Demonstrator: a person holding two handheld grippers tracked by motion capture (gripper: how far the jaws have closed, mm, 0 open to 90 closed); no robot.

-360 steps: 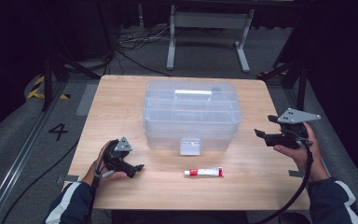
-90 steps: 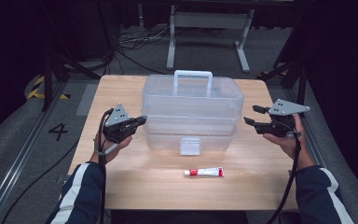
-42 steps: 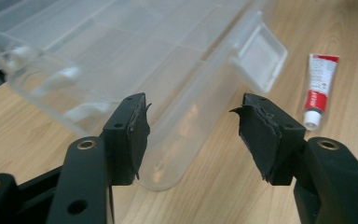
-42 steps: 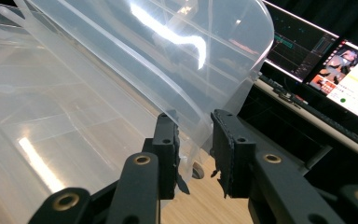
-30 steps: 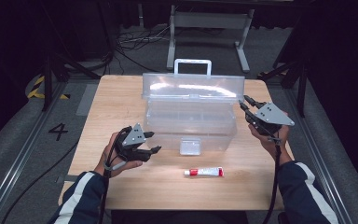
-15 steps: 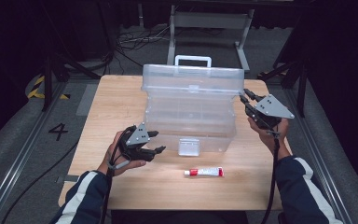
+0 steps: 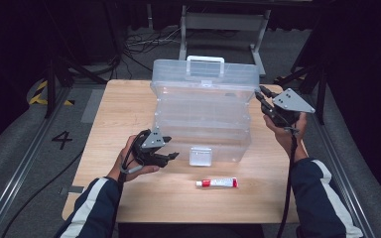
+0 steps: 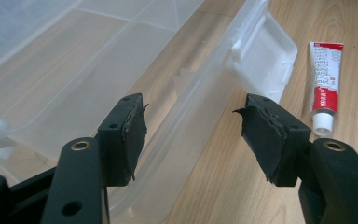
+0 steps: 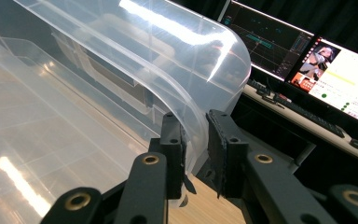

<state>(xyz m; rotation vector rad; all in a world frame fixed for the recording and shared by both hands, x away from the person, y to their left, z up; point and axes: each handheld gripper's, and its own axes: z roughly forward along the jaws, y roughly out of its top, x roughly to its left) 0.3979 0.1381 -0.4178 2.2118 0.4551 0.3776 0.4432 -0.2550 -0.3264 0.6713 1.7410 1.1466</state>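
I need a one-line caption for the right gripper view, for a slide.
Right gripper pinches the edge of the clear box lid, lifted open, with monitors behind.

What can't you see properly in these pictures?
- Words on the small tube: too small in the high view; in the left gripper view its far end is cut off by the top edge.
- Inside the clear box: glare and see-through walls blur it in every view.
- Right gripper: the raised lid hides its pads' inner faces, though it pinches the edge.
- Screens behind: blurred in the right gripper view.
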